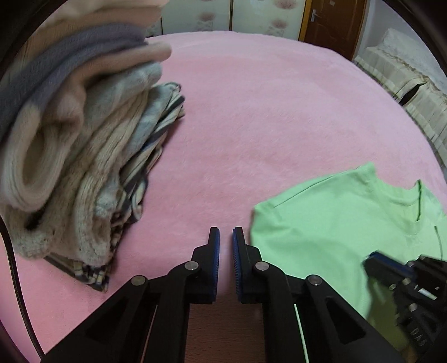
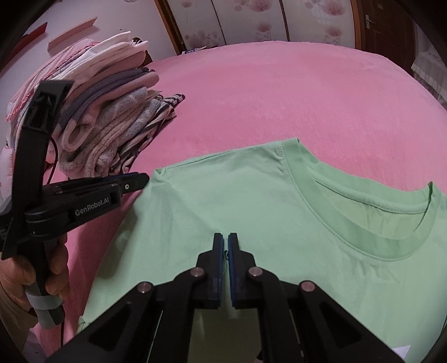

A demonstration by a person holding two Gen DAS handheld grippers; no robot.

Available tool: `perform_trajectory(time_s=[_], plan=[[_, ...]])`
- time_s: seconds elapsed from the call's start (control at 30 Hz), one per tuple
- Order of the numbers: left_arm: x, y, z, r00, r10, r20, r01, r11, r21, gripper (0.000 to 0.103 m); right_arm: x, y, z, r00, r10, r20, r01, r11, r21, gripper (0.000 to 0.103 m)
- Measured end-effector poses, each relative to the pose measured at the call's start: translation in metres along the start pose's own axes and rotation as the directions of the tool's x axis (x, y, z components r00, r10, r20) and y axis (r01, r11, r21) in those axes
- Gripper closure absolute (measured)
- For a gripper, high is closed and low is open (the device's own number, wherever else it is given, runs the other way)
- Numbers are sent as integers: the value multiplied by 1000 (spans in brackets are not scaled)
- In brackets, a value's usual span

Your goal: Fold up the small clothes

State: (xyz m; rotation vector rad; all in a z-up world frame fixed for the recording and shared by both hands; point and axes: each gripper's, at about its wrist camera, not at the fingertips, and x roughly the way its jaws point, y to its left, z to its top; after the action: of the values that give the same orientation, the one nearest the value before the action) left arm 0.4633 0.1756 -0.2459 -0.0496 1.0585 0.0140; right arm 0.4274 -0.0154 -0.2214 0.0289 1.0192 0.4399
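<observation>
A light green T-shirt [image 2: 251, 195] lies flat on the pink blanket [image 2: 279, 97], its neck opening [image 2: 363, 217] to the right. My right gripper [image 2: 225, 241] is shut, pointing down over the middle of the shirt; whether cloth is pinched does not show. In the left wrist view it appears blurred as the right gripper [image 1: 373, 259] on the T-shirt [image 1: 335, 223]. My left gripper [image 1: 225, 234] is shut over bare blanket [image 1: 251, 111], just left of the shirt's edge. From the side, the left gripper [image 2: 145, 178] ends beside the shirt's left shoulder corner.
A tall stack of folded clothes [image 2: 111, 125] stands on the left of the blanket, also close as the stack [image 1: 83, 153]. A person's hand [image 2: 56, 268] grips the left handle. A black cable [image 1: 16, 279] hangs at the left. A door [image 1: 329, 22] and cream bedding [image 1: 405, 78] lie beyond.
</observation>
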Motion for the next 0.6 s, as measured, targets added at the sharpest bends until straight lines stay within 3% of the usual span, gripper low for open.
perform_trajectory(time_s=[0.13, 0.23, 0.47, 0.6], plan=[[-2, 8, 7, 998, -58, -8, 58, 997, -44, 95, 2, 1, 1, 1000, -11, -6, 11, 1000, -10, 100], [-8, 20, 3, 994, -113, -7, 112, 990, -89, 83, -3, 0, 0, 1000, -11, -3, 11, 1000, -4, 99], [-17, 8, 8, 989, -148, 18, 149, 988, -45, 79, -21, -6, -8, 1000, -4, 31, 4, 1000, 7, 99], [-28, -4, 5, 989, -141, 53, 142, 990, -23, 58, -28, -6, -13, 999, -15, 41, 14, 1000, 3, 99]])
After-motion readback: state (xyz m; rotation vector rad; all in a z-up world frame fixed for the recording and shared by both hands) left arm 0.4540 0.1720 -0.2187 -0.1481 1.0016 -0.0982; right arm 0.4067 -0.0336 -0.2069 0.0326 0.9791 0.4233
